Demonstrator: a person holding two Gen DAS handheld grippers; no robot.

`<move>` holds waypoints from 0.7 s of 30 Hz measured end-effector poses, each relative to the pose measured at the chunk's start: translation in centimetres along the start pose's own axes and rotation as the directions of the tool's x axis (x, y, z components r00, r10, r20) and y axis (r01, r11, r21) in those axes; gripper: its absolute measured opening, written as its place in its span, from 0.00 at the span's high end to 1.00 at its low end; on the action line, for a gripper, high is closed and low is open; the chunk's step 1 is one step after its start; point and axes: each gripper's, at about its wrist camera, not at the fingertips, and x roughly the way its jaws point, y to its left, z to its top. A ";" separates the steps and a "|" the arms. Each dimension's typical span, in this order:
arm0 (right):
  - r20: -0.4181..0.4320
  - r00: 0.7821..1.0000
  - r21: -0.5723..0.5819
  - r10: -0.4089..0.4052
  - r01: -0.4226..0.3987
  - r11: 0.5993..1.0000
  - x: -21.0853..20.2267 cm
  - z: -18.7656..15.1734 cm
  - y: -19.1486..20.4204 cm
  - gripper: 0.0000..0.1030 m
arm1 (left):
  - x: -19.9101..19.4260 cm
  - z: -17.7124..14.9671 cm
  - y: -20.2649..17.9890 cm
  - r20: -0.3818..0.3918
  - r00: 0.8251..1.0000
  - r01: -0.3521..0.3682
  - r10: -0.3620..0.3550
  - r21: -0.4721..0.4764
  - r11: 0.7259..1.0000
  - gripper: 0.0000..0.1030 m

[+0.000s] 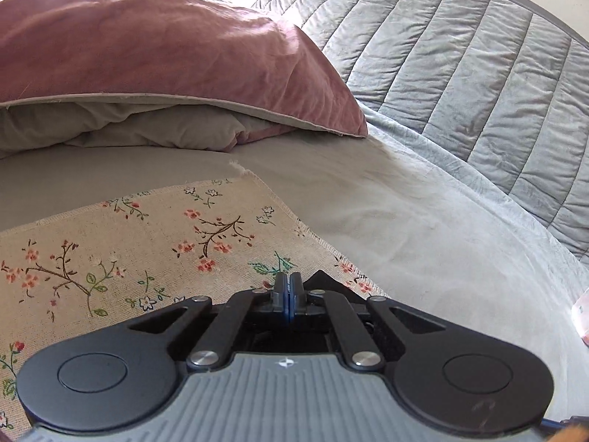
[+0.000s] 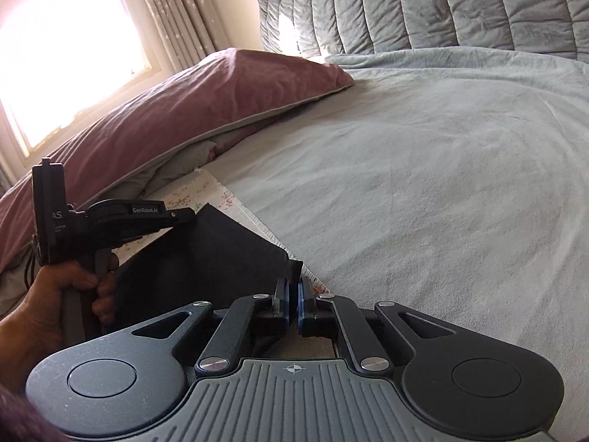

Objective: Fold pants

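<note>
The black pants (image 2: 206, 254) hang as a taut dark sheet over the floral cloth (image 1: 147, 243) on the bed. My right gripper (image 2: 293, 287) is shut on the pants' right corner. My left gripper (image 1: 289, 287) is shut, with a small black corner of the pants (image 1: 324, 280) showing just past its fingertips. In the right wrist view the left gripper (image 2: 189, 215) is held by a hand at the left, pinching the pants' other upper corner. Most of the pants are hidden below the gripper in the left wrist view.
A pink pillow (image 1: 165, 55) lies at the back left on a grey sheet (image 1: 349, 191). A quilted grey headboard (image 1: 478, 55) stands at the back right. A bright window with curtains (image 2: 73, 44) is at the left. A light blue blanket (image 2: 423, 165) covers the bed.
</note>
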 end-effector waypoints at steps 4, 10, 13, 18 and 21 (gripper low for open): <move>-0.013 0.999 -0.058 -0.038 0.037 0.998 0.2 -0.2 0.9 0.92 | -0.4 0.2 -1.1 -0.007 0.999 -0.048 0.048 0.014 0.999 0.77; -0.021 1.000 -0.068 -0.020 0.018 0.998 -0.1 -0.1 1.2 0.53 | -4.5 -0.9 -2.6 -0.012 0.995 -0.098 0.097 -0.062 0.993 0.43; -0.027 1.000 -0.093 -0.007 0.004 0.996 -0.6 0.3 1.9 0.40 | -8.8 -2.0 -2.9 -0.014 0.986 -0.164 0.163 -0.107 0.981 0.36; -0.083 0.997 -0.148 0.009 -0.021 0.989 -3.3 0.8 3.4 0.37 | -18.2 -3.4 -4.5 -0.021 0.963 -0.269 0.268 -0.068 0.961 0.25; -0.094 0.995 -0.163 0.039 -0.054 0.985 -6.6 1.4 4.4 0.28 | -24.5 -4.1 -5.6 -0.002 0.947 -0.322 0.323 -0.056 0.945 0.17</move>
